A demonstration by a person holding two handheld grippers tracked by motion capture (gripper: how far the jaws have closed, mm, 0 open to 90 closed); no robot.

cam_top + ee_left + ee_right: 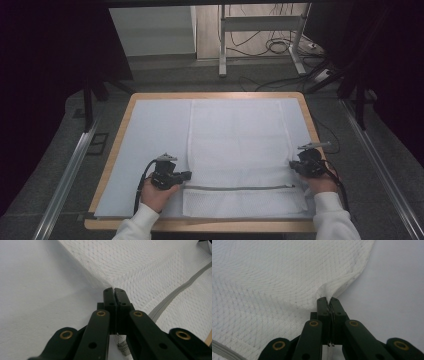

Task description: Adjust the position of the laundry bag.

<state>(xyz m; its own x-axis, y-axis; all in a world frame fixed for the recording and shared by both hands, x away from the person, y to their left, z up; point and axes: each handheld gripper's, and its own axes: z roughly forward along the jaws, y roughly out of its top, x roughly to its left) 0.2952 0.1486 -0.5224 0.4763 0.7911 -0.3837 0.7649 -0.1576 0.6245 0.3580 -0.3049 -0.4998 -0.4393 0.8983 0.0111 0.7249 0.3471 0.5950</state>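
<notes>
A white mesh laundry bag (240, 150) with a grey zipper (240, 188) lies flat on the pale blue mat (150, 140) covering the table. My left gripper (188, 175) is shut on the bag's left edge just above the zipper; in the left gripper view its tips (114, 291) pinch the mesh edge (105, 282), with the zipper (175, 293) running to the right. At the bag's right edge my right gripper (292, 166) is shut too. The right gripper view shows its tips (328, 300) bunching a small fold of mesh (328, 291).
The wooden table rim (200, 225) frames the mat. Beyond the far edge lie grey carpet, a desk frame (260, 45) and loose cables (280, 47). Metal rails (65, 180) run along both sides of the table. A person's hands and white sleeves (330, 210) come in from the bottom.
</notes>
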